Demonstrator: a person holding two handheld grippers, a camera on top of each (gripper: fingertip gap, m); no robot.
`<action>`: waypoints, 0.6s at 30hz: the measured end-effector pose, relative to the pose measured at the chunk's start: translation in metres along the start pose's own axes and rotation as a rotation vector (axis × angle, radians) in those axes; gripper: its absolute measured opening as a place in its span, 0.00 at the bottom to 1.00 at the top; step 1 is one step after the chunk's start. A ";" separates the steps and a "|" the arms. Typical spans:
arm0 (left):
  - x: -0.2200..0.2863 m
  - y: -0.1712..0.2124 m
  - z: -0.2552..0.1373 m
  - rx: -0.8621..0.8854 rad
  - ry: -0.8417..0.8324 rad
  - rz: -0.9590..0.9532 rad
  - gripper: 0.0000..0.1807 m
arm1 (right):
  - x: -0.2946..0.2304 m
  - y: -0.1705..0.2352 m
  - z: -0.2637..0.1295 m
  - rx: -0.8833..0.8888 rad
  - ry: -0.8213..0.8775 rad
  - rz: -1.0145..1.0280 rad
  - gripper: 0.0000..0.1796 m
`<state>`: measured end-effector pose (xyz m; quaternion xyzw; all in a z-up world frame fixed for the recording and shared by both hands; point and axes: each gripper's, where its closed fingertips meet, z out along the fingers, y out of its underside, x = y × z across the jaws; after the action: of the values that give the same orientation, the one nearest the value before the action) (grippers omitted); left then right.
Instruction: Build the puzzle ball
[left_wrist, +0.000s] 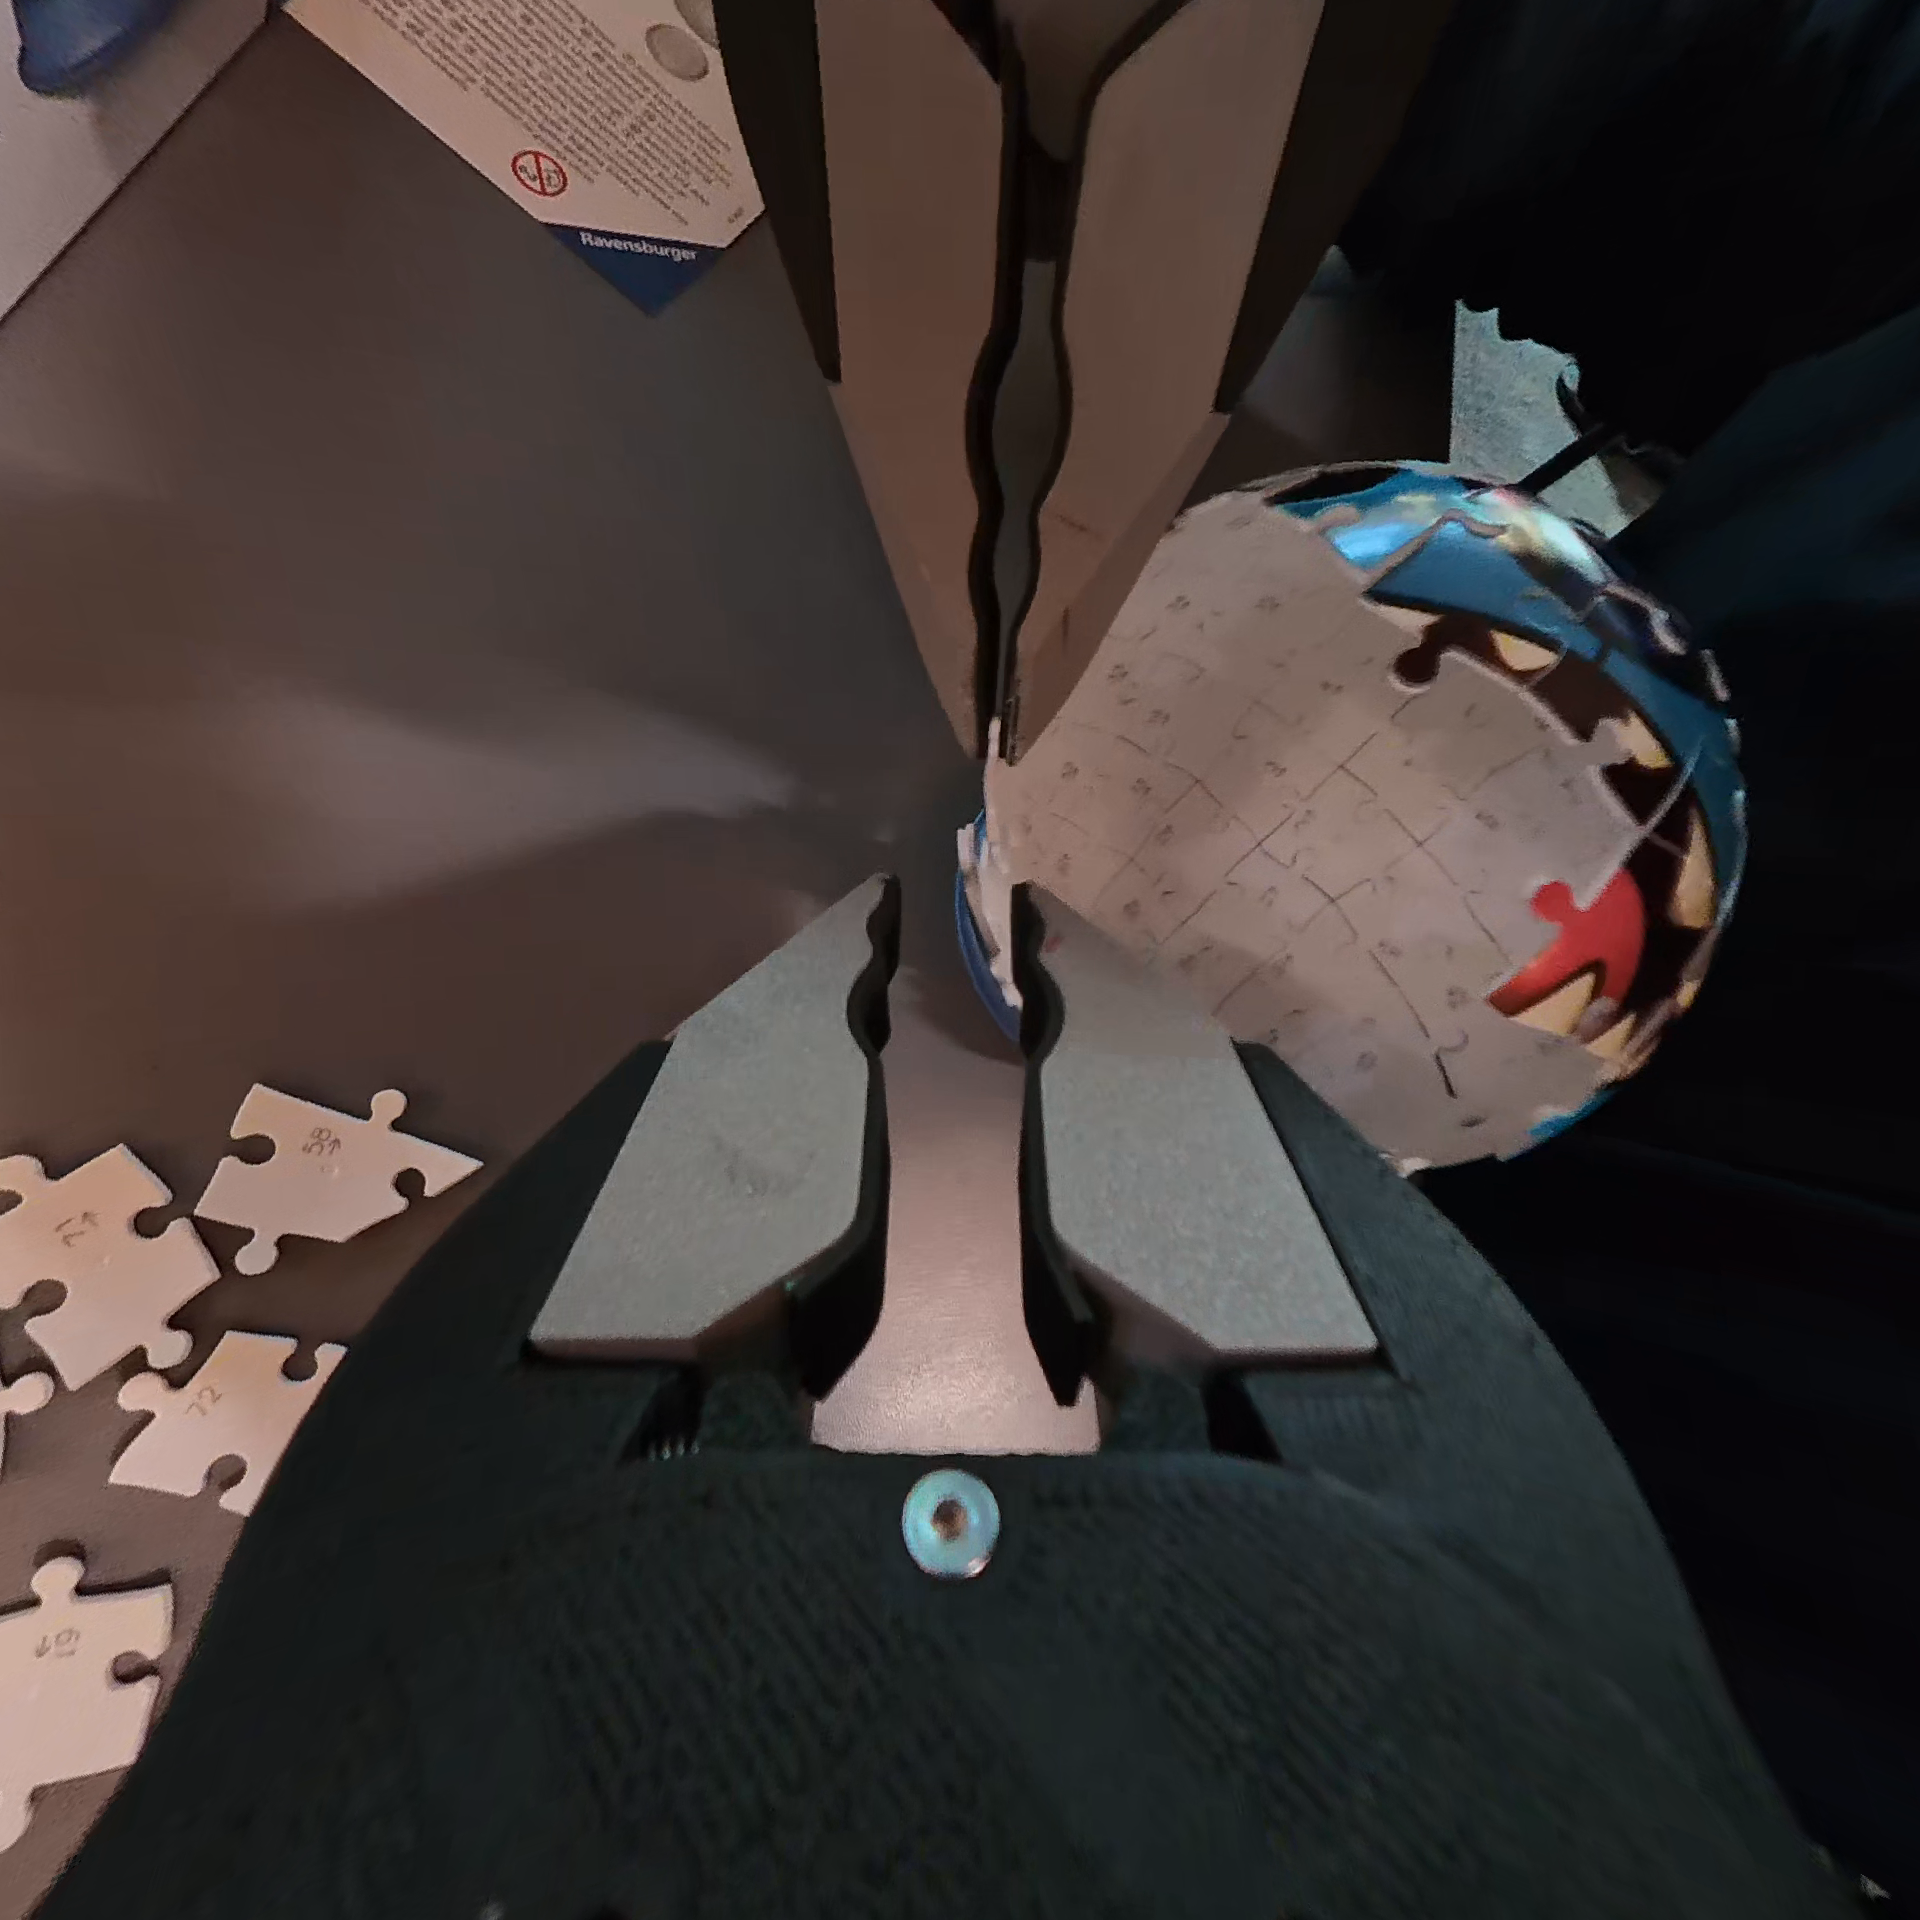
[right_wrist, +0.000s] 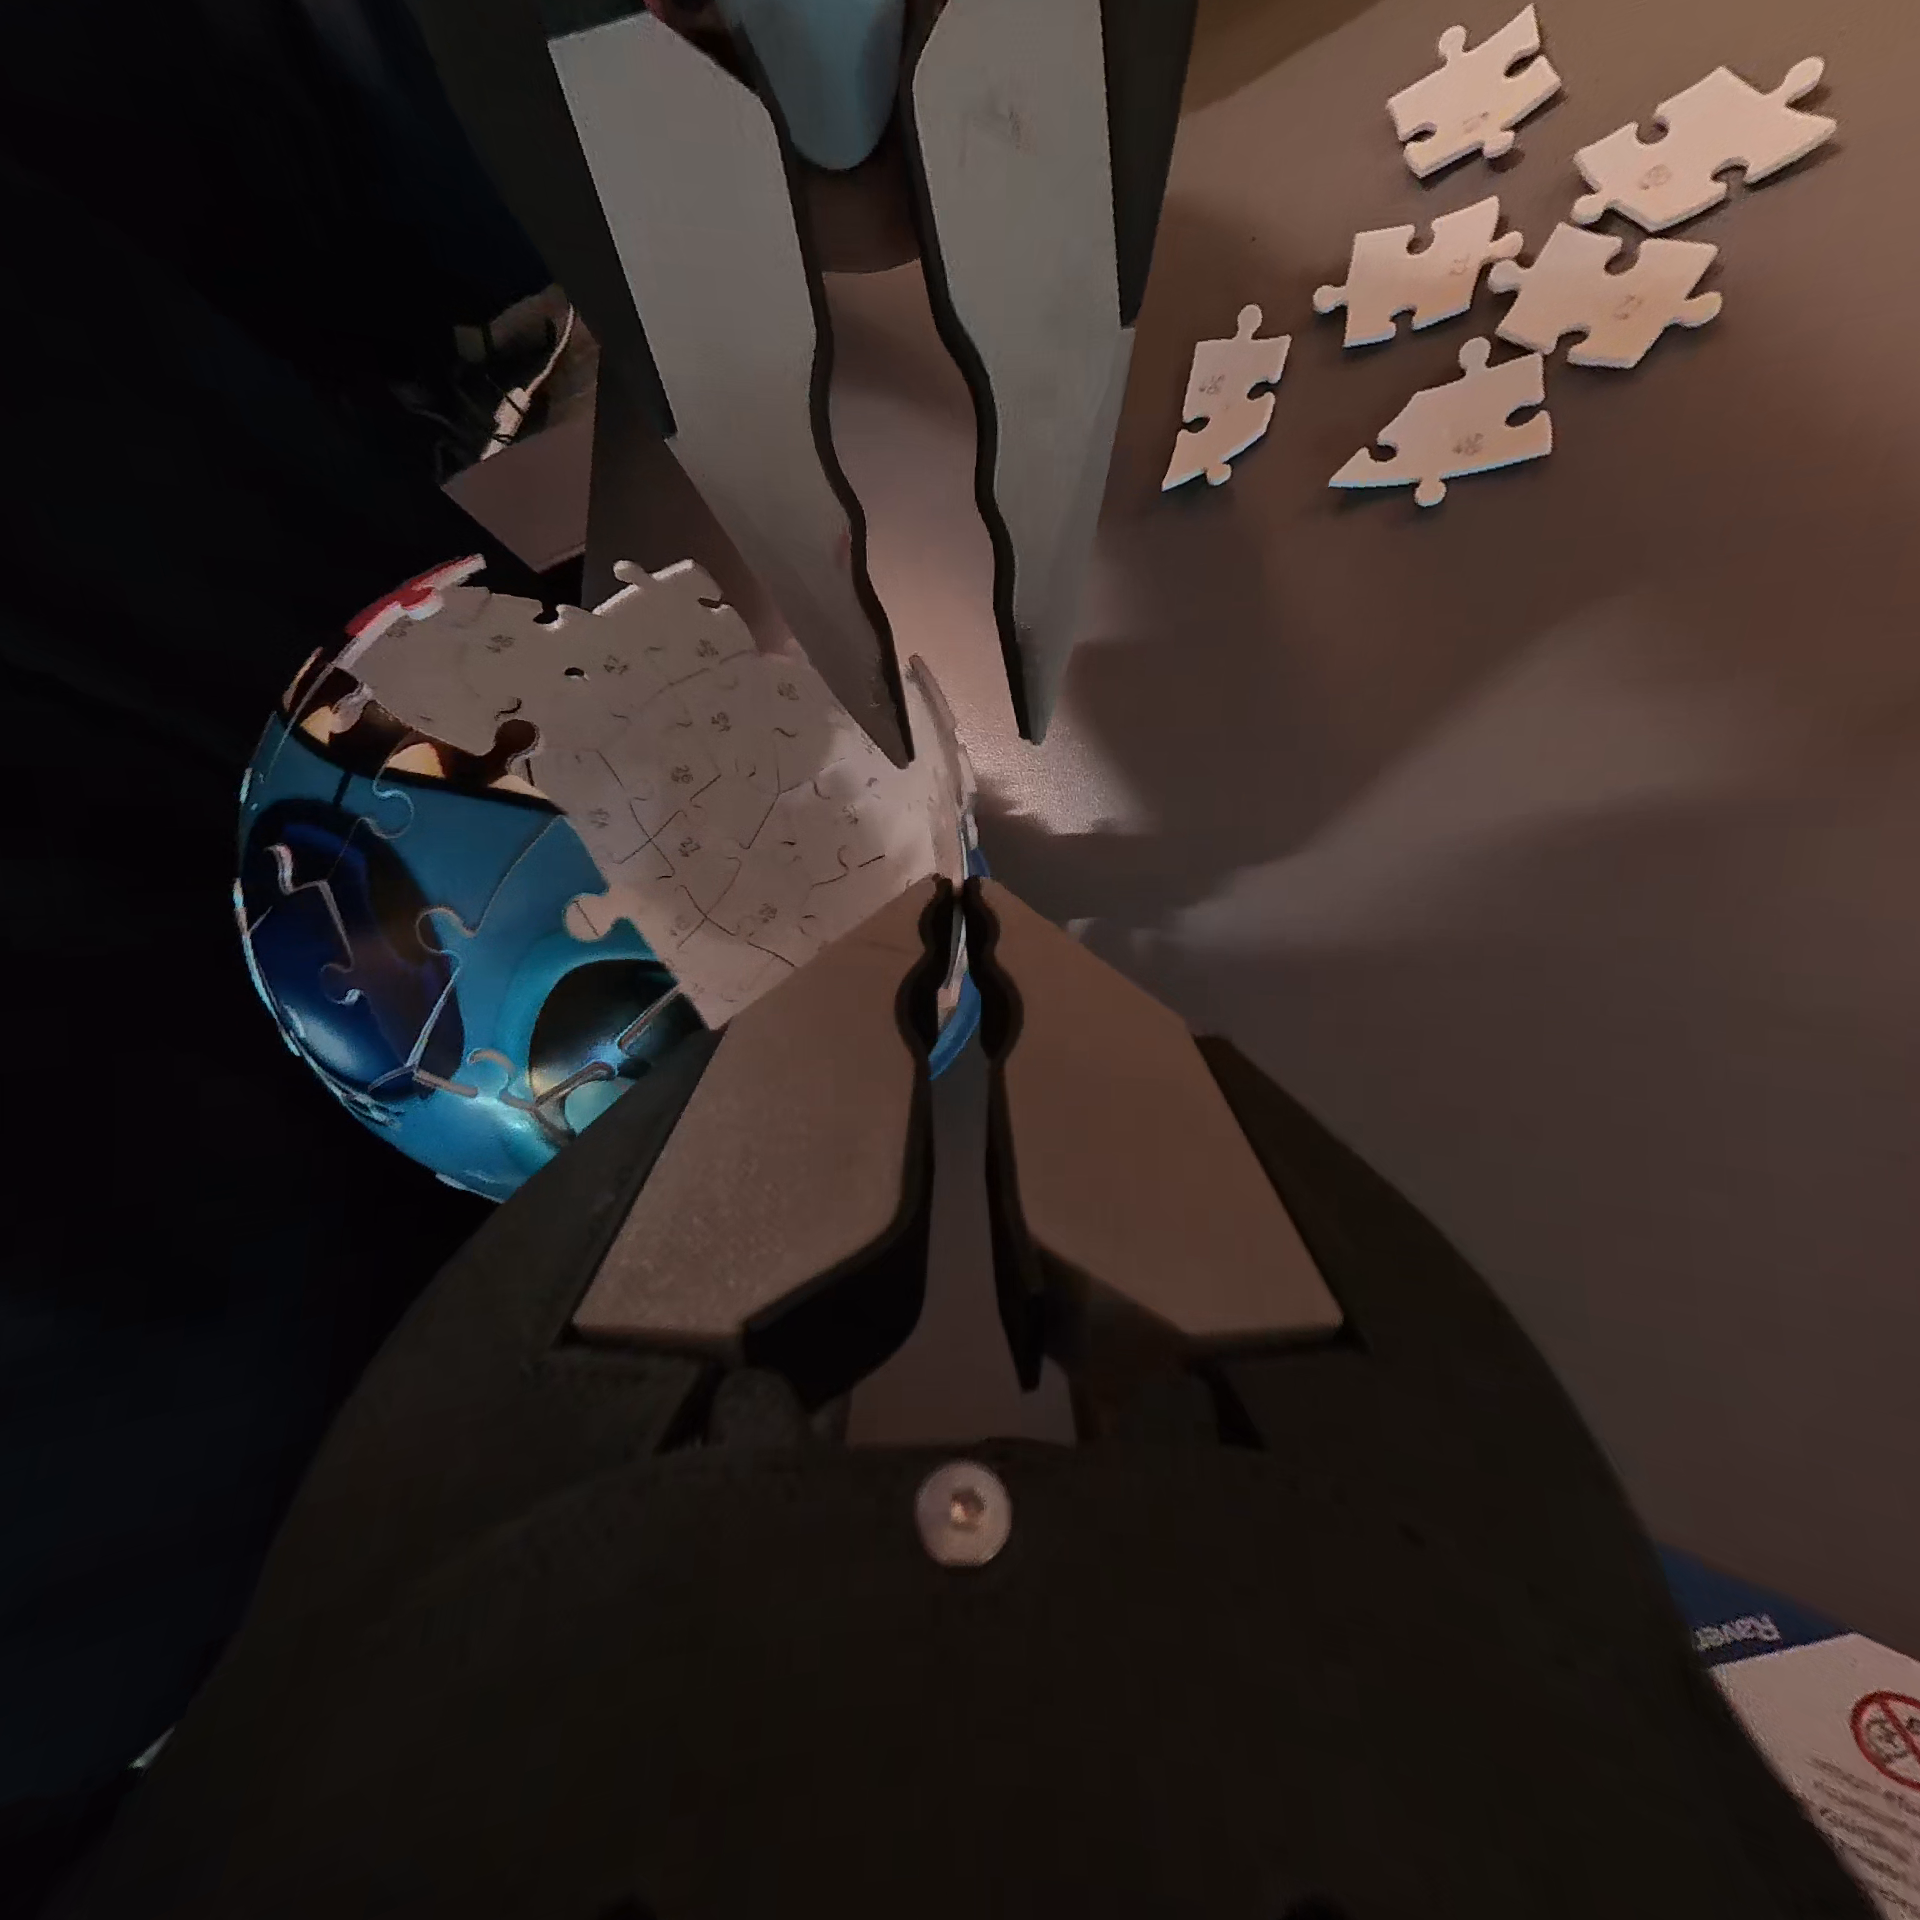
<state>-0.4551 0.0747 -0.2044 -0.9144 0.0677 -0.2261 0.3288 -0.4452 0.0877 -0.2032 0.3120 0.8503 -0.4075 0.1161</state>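
Left wrist view shows the left tool with its jaws a little apart, the edge of the half-built ball standing between its fingertips; one fingertip touches that rim, and I cannot tell whether the other does, so it reads as a loose steadying hold rather than a clamp. Right wrist view shows the right tool nearly closed, pinching the ball's rim at the same end. The ball hangs between both tools, open side showing the white, numbered backs of its pieces, with the blue printed shell beyond. Judged from this, the step in hand is turning or steadying the shell before another piece goes in. Farther from the ball, loose pieces lie white side up on the bench, and a printed leaflet lies past them. Next, one tool must let go, fetch a piece and press it into the jagged edge while the other keeps hold.
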 end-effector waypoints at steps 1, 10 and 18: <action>0.000 0.001 0.001 -0.008 -0.002 0.006 0.10 | 0.000 0.001 0.000 -0.003 -0.005 0.009 0.00; -0.001 0.005 0.008 -0.064 -0.024 0.037 0.08 | 0.002 0.005 0.003 -0.043 -0.011 0.043 0.00; 0.003 0.003 0.008 -0.061 -0.019 0.057 0.04 | 0.001 0.006 0.003 -0.044 -0.015 0.053 0.00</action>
<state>-0.4488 0.0764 -0.2112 -0.9239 0.0976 -0.2057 0.3076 -0.4425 0.0882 -0.2092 0.3288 0.8495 -0.3880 0.1401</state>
